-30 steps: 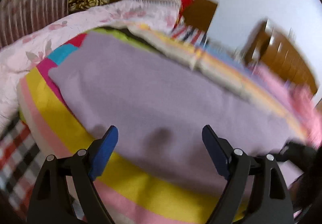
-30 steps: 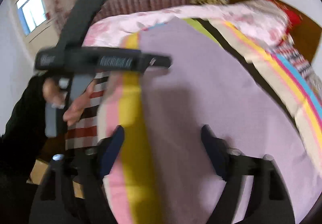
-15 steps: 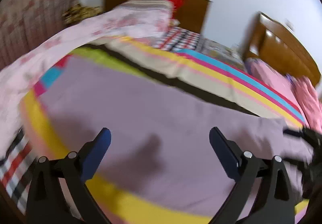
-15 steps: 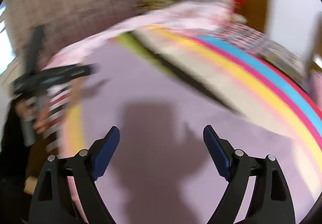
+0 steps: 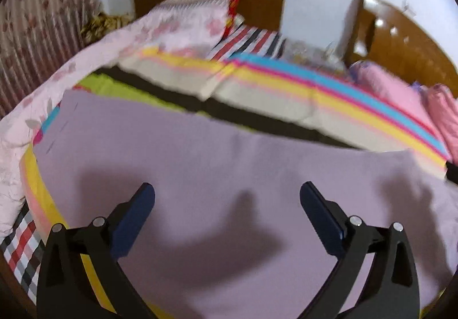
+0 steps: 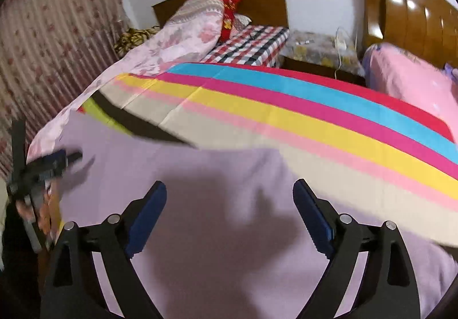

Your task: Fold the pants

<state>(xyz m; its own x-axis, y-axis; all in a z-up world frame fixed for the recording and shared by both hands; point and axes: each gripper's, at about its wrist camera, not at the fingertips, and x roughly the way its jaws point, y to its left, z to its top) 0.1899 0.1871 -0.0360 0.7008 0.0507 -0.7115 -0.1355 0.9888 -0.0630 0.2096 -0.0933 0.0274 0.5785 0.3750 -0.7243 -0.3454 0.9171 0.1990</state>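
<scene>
left wrist view: the left gripper (image 5: 227, 196) hovers over the lilac pants (image 5: 217, 164), its blue-padded jaws spread wide with nothing between them. the pants lie flat as one long smooth band across the near edge of the rainbow-striped bedsheet (image 5: 329, 95), with no leg split or waistband that i can make out, so they look already laid one half over the other lengthwise; the crosswise folds seem still to do, which is my reading only. this view alone shows the pants' left end, next to the pink floral quilt (image 5: 25, 118), and most of their far long edge against the sheet's black stripe. the picture is somewhat blurred

right wrist view: the right gripper (image 6: 230, 196) is likewise wide open and empty above the same pants (image 6: 217, 233). only here does the other hand-held tool appear, at the far left edge: the left gripper (image 6: 61, 160) poised at the pants' end, too blurred to tell from this angle whether it touches the cloth. this view also shows the checked blanket (image 6: 252, 44) and the wooden headboard (image 6: 257, 1) more sharply
</scene>
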